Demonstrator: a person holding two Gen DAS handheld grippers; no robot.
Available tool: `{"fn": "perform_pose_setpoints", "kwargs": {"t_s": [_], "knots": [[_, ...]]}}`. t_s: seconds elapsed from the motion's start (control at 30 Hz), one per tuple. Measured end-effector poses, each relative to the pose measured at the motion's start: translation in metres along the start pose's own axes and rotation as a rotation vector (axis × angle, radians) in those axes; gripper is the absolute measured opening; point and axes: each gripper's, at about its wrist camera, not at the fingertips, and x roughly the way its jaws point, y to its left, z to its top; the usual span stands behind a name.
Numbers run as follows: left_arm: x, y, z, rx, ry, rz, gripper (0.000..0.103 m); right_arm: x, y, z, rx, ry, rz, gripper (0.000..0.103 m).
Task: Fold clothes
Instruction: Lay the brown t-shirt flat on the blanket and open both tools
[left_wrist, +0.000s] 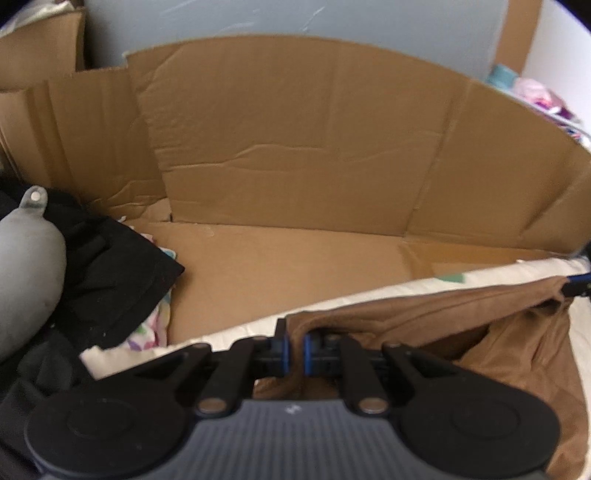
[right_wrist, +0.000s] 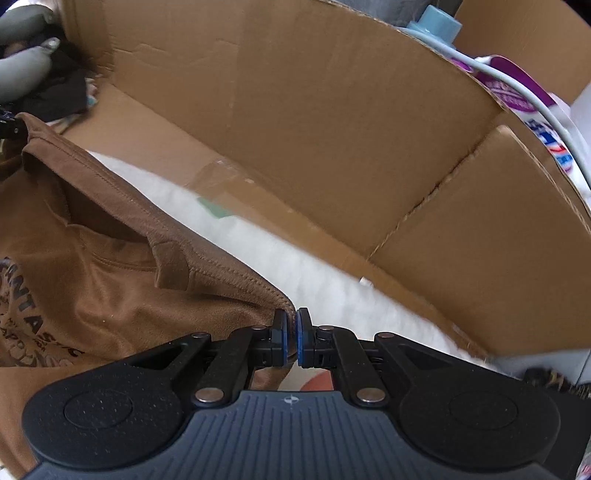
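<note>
The left tongs (left_wrist: 294, 349) are clenched on the hem of the brown T-shirt (left_wrist: 498, 339), which hangs stretched above the white padded surface (left_wrist: 369, 299) near its far edge, against the cardboard wall (left_wrist: 295, 129). Only the left wrist view shows the black clothes (left_wrist: 110, 277) and grey cushion (left_wrist: 26, 266) heaped at the left end. The right wrist view alone shows the shirt's dark printed lettering (right_wrist: 33, 332) and the right tongs (right_wrist: 291, 338) pinching the stitched hem's other end, with the left tongs a dark tip at the far corner.
</note>
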Motion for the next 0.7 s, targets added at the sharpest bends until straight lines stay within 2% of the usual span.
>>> {"fn": "perform_pose_setpoints", "kwargs": {"t_s": [0.07,0.17,0.27,0.3,0.37,0.57,0.7], "knots": [[0.015,0.003,0.003,-0.024,0.028,0.021,0.01,0.013,-0.003,0.01,0.006,0.004,-0.007,0.002],[0.033,0.004,0.006,-0.034,0.091,0.067,0.025,0.035,-0.002,0.02,-0.015,0.005,-0.028,0.004],[0.03,0.002,0.007,-0.012,0.083,0.088,0.03,0.046,-0.003,0.024,-0.005,0.015,-0.04,0.015],[0.026,0.003,0.008,-0.009,0.078,0.089,0.035,0.046,-0.004,0.025,0.0,0.009,-0.041,0.02],[0.015,0.006,0.008,-0.011,0.057,0.081,0.044,0.041,-0.006,0.024,0.001,-0.017,-0.025,0.022],[-0.035,0.012,0.004,-0.024,-0.023,0.076,0.045,0.012,-0.013,0.008,0.022,-0.079,0.01,0.026],[-0.072,0.01,-0.017,-0.049,-0.057,0.055,0.046,-0.013,-0.009,-0.017,0.042,-0.119,0.091,0.036]]}}
